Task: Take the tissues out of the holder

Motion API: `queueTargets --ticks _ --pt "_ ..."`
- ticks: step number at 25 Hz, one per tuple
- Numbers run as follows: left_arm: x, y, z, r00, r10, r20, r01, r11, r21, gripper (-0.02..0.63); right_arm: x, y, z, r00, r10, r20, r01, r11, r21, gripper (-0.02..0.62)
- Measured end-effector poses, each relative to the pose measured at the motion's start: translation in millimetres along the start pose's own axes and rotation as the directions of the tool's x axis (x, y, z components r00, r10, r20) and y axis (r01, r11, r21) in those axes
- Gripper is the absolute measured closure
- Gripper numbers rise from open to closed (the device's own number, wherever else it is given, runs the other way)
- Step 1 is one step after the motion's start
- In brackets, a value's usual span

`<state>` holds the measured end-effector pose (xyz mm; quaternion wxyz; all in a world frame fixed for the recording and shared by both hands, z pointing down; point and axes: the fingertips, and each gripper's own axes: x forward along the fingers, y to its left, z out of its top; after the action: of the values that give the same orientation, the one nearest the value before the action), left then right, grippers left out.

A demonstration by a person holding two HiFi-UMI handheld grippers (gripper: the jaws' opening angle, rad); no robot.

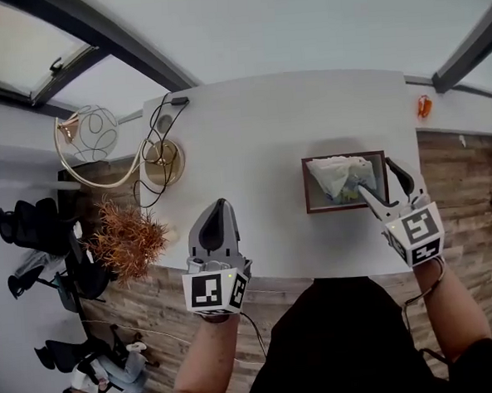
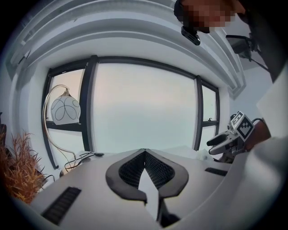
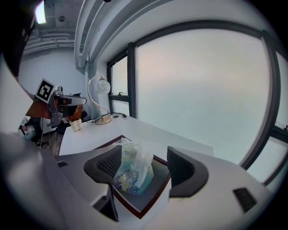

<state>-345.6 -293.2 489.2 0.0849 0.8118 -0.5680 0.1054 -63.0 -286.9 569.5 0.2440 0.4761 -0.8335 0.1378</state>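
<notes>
Right hand-held gripper [image 1: 376, 178] near tissues [image 1: 338, 177]

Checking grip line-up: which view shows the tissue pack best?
The right gripper view: the tissue pack fills the centre, sitting in the holder, inside the open right claw. The head view shows it small from above, partly behind that claw. The left gripper view doesn't show it clearly.

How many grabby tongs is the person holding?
2. The left tongs, shut, are above the white table's near edge. The right tongs, open, are above the tissue holder at the table's right.
</notes>
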Motion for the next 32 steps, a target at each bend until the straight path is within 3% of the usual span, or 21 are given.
queueTargets --ticks 4,15,22,24,28,32 --pt "12.4 -3.1 -6.0 1.000 0.007 -0.010 -0.007 1.000 -0.009 0.598 13.4 -0.3 -8.7 0.999 0.014 -0.032 -0.015 1.000 -0.022 0.299" --pt "12.0 -3.4 -35.8 0.996 0.021 -0.082 -0.021 1.000 -0.006 0.598 44.9 -4.1 -51.9 0.975 -0.047 -0.219 0.026 0.995 -0.094 0.301" --pt "12.0 -4.7 -43.0 0.994 0.019 -0.105 -0.019 1.000 0.001 0.598 53.0 -4.3 -49.3 0.974 -0.053 -0.219 0.020 0.988 -0.152 0.307" --pt "11.3 -1.7 -44.4 0.994 0.023 -0.109 -0.023 1.000 0.002 0.598 54.6 -3.8 -47.8 0.974 -0.059 -0.217 0.021 0.985 -0.173 0.341" --pt "8.6 2.8 -46.6 0.993 0.031 -0.113 -0.031 1.000 -0.003 0.598 52.9 -11.0 -45.0 0.974 -0.080 -0.212 0.038 0.980 -0.193 0.484" --pt "3.6 3.5 -47.0 0.993 0.034 -0.112 -0.035 0.999 -0.006 0.598 51.4 -13.3 -45.7 0.978 -0.062 -0.200 0.024 0.983 -0.183 0.539"
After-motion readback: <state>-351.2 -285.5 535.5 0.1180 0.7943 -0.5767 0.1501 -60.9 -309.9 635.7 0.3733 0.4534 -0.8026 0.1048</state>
